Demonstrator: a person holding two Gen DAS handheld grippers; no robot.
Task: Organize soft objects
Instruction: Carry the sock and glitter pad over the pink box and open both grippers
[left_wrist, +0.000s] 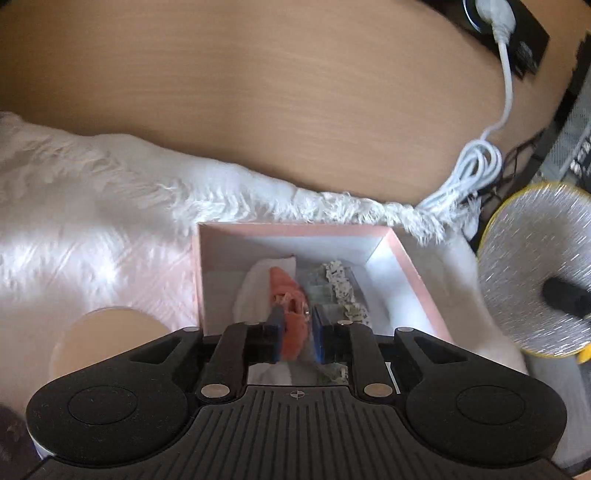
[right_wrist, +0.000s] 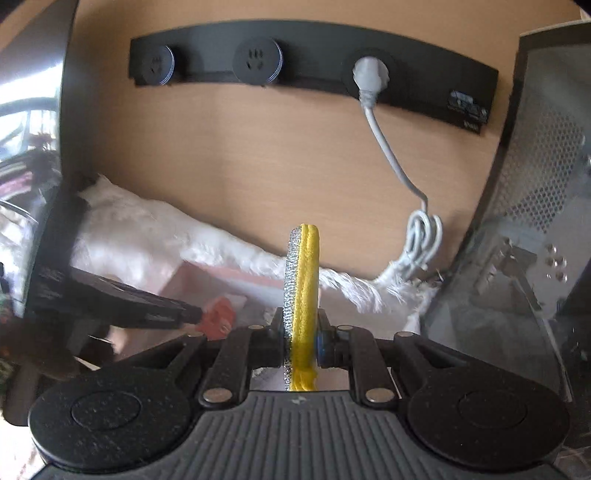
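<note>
Both clenched: left gripper pinching limp orange cloth over pink box, right gripper squeezing light, squashy yellow pad edge-on

Wood bench, white fluffy rug spread on it. Pink box sits on the rug. Coiled white cable at rug's far edge.

Home desk: socket strip, fur rug

No legible text; small print on black socket strip blurred.
</note>
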